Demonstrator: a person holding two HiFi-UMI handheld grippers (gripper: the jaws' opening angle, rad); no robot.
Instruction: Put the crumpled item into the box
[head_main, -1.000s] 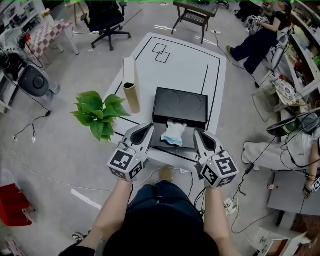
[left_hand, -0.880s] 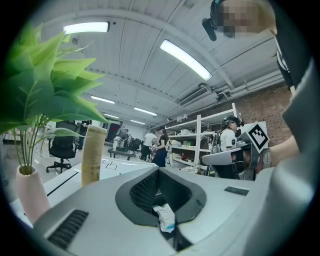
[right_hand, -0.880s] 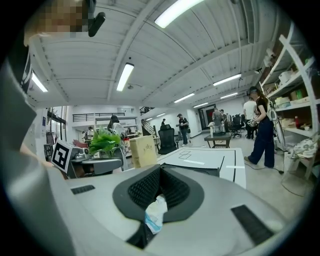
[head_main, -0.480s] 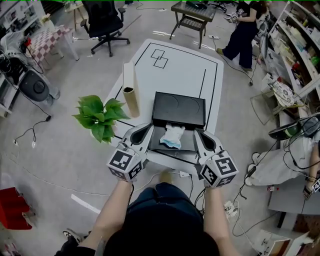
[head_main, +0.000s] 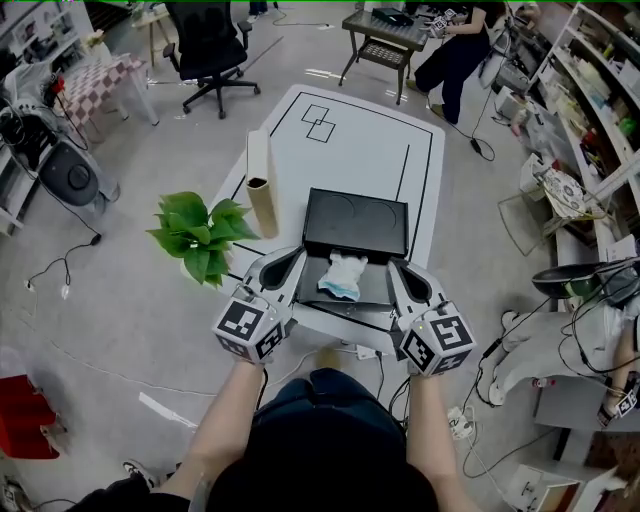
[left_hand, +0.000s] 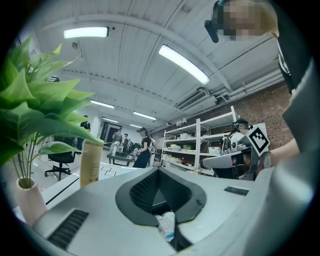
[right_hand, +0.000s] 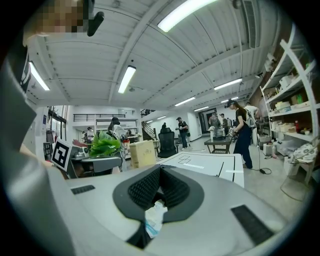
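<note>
A crumpled white and blue item (head_main: 342, 275) lies in the near half of an open black box (head_main: 357, 222) on a white table (head_main: 350, 130). My left gripper (head_main: 297, 254) rests at the box's left front corner with its jaws together and nothing held. At the right front corner my right gripper (head_main: 394, 266) is shut too and empty. In the left gripper view the crumpled item (left_hand: 166, 224) shows low behind the closed left gripper (left_hand: 159, 171). The right gripper view shows the crumpled item (right_hand: 153, 216) the same way, behind the right gripper (right_hand: 160, 169).
A green potted plant (head_main: 200, 232) stands left of the box, and a tall beige carton (head_main: 262, 180) behind it. A black office chair (head_main: 210, 40) and a dark side table (head_main: 390, 25) stand beyond the table. Shelves (head_main: 590, 90) and floor cables (head_main: 470, 410) are at the right.
Both grippers and the crumpled item have stayed put. A person in dark clothes at the back right has walked left toward the dark side table.
</note>
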